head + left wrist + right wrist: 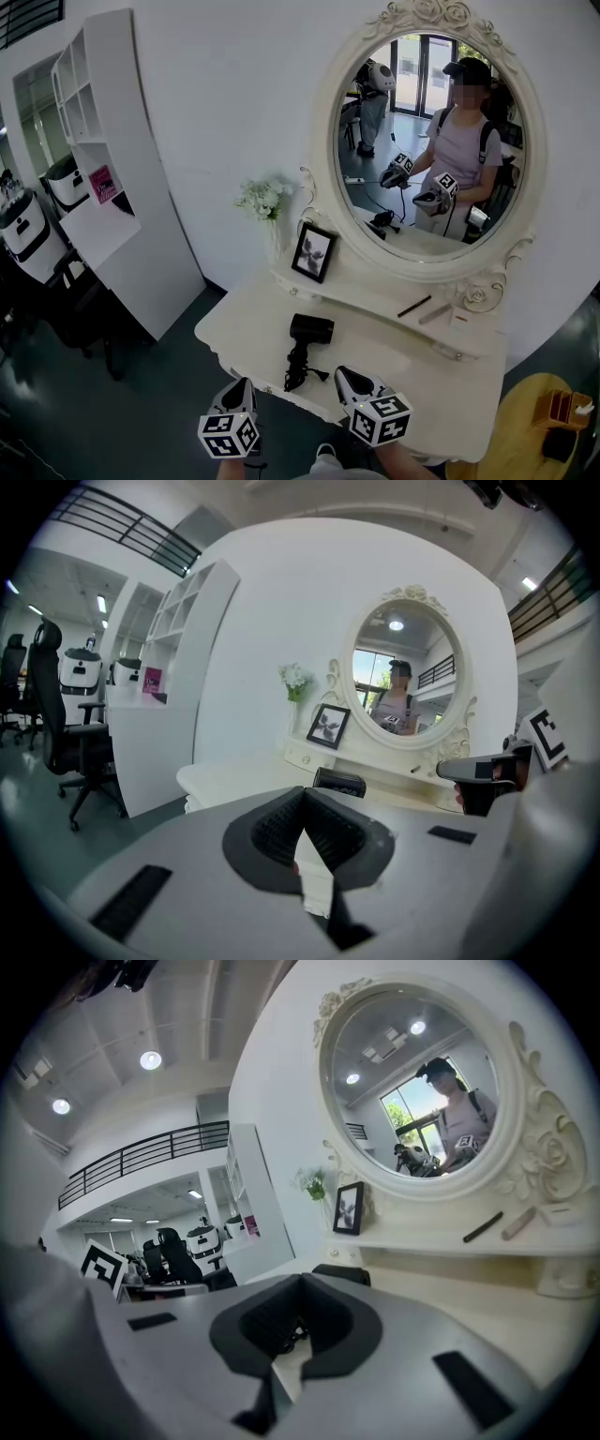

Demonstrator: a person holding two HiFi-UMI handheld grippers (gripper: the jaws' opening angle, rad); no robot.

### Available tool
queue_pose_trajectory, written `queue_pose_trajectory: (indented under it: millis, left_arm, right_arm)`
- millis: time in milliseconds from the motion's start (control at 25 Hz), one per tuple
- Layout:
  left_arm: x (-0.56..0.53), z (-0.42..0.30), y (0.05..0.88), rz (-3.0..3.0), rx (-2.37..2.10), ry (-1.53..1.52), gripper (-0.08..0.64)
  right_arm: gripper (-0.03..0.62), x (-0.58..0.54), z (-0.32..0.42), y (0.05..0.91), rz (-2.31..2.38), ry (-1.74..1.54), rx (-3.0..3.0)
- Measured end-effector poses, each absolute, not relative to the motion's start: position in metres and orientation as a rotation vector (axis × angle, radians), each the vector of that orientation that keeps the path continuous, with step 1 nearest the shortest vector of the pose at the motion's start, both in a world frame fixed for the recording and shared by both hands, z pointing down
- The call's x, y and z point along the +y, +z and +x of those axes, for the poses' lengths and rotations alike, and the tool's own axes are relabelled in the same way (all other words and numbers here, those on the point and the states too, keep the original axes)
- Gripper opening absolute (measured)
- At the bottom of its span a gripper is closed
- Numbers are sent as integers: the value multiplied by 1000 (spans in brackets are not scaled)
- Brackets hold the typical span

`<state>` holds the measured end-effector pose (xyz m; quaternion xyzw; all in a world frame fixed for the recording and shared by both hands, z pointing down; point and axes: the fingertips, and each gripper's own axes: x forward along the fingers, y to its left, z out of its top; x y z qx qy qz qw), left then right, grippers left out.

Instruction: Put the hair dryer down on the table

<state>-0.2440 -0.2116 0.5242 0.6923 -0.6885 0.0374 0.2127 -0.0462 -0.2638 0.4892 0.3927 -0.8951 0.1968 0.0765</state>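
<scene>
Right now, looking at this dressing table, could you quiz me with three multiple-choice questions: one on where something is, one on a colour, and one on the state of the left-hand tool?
1. Where is the hair dryer?
A. Held up in the air
B. Lying on the table
C. On the floor

2. What colour is the hair dryer?
A. Black
B. Pink
C. White

3. How do the jaws of the left gripper stand?
A. Wide apart
B. Clamped on the cord
C. Shut, with nothing between them

Answers:
1 B: the head view shows it lying flat on the table top, untouched.
2 A: its body shows black against the cream table.
3 C: the left gripper view shows the pads meeting, with nothing between them.
</scene>
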Motion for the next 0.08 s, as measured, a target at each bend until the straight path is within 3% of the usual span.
queue_pose_trajectory:
  millis: [80]
  left_arm:
    - [-213,-244,525,1924,-1905,106,0]
  right_arm:
    - [-6,-265,-46,490,1178,594,-2681]
